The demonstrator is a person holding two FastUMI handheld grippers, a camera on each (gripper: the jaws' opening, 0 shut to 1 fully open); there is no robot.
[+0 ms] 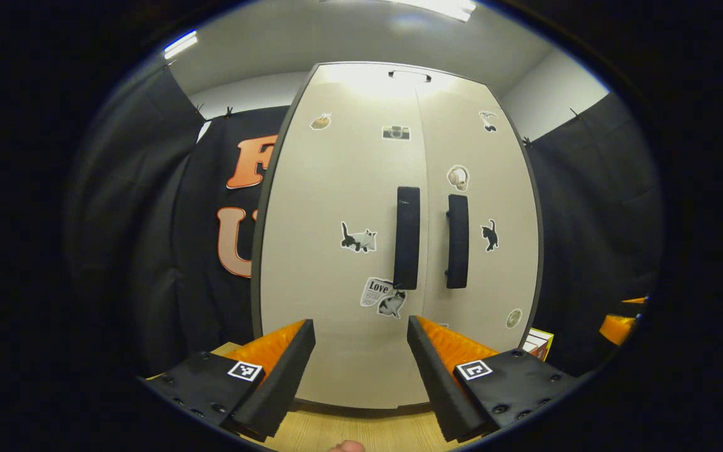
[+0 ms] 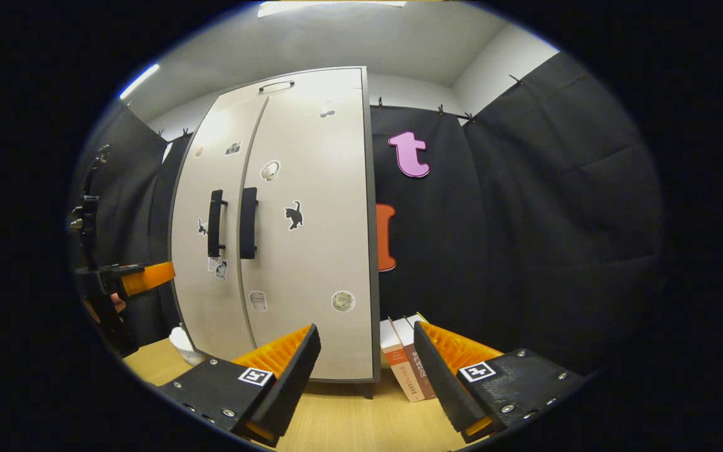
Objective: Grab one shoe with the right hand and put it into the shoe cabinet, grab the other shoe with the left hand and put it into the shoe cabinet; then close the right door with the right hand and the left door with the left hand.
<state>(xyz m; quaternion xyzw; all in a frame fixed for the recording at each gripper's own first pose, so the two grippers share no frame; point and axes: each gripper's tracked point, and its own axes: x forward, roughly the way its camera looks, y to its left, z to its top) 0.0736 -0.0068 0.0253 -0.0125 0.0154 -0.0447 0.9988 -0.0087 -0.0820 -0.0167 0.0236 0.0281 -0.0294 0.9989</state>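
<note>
On the wooden table (image 1: 361, 430) stands the pale cabinet (image 1: 349, 188), both stickered doors shut, dark handles (image 1: 407, 237) side by side; right gripper view adds books (image 2: 407, 367) beside it; left gripper (image 1: 361, 358) and right gripper (image 2: 366, 367) gape, empty.

Both grippers' jaws apart, empty.
</note>
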